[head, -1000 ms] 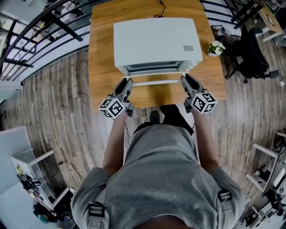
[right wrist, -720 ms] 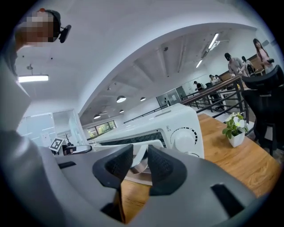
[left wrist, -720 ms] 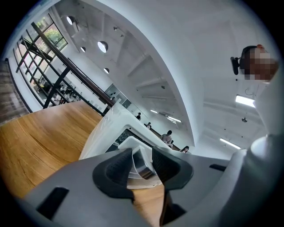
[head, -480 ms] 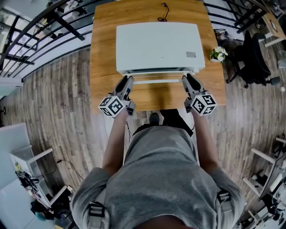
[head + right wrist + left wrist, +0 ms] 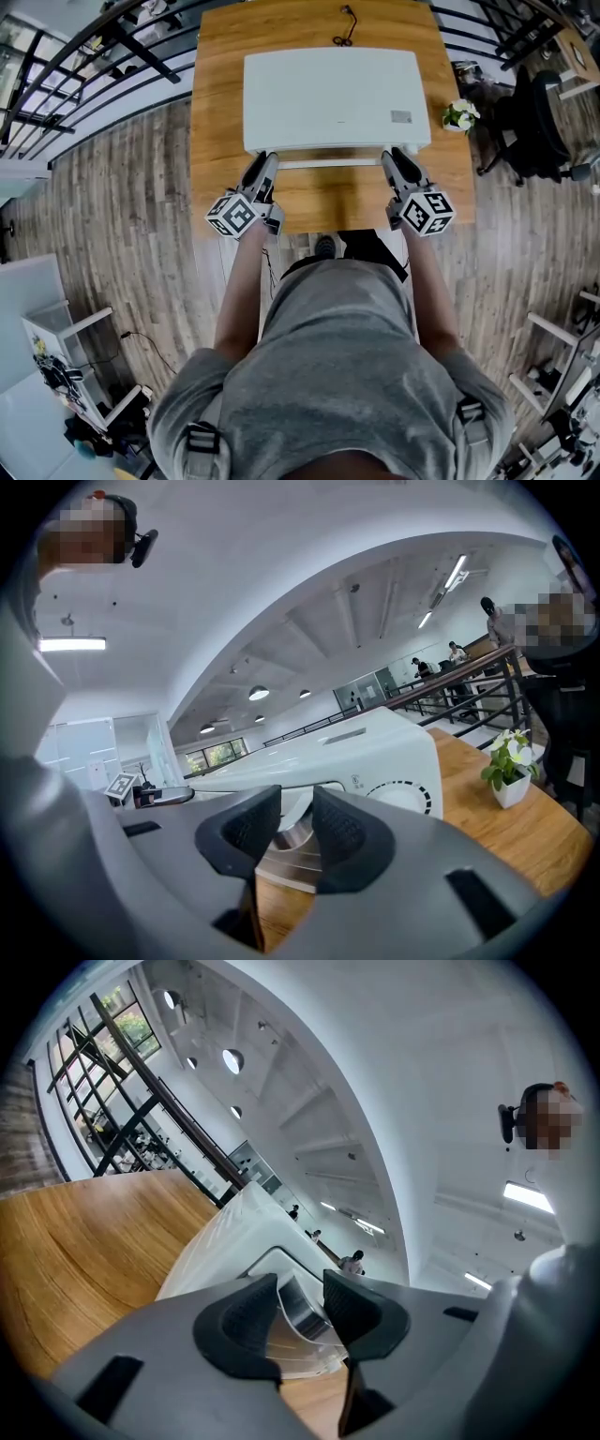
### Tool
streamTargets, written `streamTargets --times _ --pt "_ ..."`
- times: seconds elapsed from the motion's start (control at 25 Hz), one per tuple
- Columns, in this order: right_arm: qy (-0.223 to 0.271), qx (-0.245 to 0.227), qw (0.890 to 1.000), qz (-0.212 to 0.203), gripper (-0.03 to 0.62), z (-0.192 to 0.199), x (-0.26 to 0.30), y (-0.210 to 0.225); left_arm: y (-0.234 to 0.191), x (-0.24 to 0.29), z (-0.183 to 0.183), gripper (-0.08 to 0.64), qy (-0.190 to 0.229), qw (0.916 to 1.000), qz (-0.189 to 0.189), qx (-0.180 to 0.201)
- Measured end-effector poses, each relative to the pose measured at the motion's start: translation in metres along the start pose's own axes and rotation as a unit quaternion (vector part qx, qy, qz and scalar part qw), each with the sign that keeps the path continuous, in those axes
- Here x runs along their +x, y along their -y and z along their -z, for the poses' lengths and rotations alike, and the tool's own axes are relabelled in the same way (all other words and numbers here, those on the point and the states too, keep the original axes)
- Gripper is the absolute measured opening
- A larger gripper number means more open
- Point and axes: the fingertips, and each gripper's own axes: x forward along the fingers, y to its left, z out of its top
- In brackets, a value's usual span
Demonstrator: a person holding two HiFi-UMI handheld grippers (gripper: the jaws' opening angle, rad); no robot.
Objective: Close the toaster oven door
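While the toaster oven (image 5: 328, 94) stood almost closed on the table (image 5: 328, 202)
To steer it home, the right gripper (image 5: 394, 157) clenched the door handle (image 5: 328, 163); the jaws of the left gripper (image 5: 265, 159) had just been opening, with the handle between them.

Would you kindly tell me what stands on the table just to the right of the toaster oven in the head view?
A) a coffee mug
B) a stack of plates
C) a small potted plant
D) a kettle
C: a small potted plant with green leaves and pale flowers stands on the wooden table beside the right side of the white toaster oven.
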Motion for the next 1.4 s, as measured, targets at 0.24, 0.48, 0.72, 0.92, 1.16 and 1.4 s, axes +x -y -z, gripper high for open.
streamTargets --times 0.24,0.48,0.72,0.92,1.16,1.4 --pt "-0.002 -0.006 1.0 -0.004 0.115 0.0 0.001 0.0 0.001 0.0 0.0 0.16 -0.003 1.0 0.002 -0.002" --pt "-0.007 -0.019 1.0 -0.002 0.115 0.0 0.0 -0.003 0.003 -0.002 0.0 0.163 -0.018 0.9998 -0.001 0.009" --pt "-0.013 -0.044 0.999 0.01 0.114 -0.003 -0.003 -0.007 0.01 -0.008 -0.001 0.199 -0.039 0.9931 -0.023 0.108" --pt "-0.012 -0.069 0.997 0.01 0.105 -0.004 -0.01 -0.019 0.018 -0.017 -0.003 0.202 -0.047 0.9812 -0.036 0.184" --pt "-0.042 -0.118 0.992 -0.001 0.017 0.011 -0.021 -0.042 0.048 -0.024 -0.008 0.199 -0.044 0.9496 -0.032 0.309" --pt "-0.074 -0.186 0.98 0.006 0.015 0.025 -0.029 -0.056 0.071 -0.028 0.009 0.11 -0.066 0.9273 -0.002 0.369"
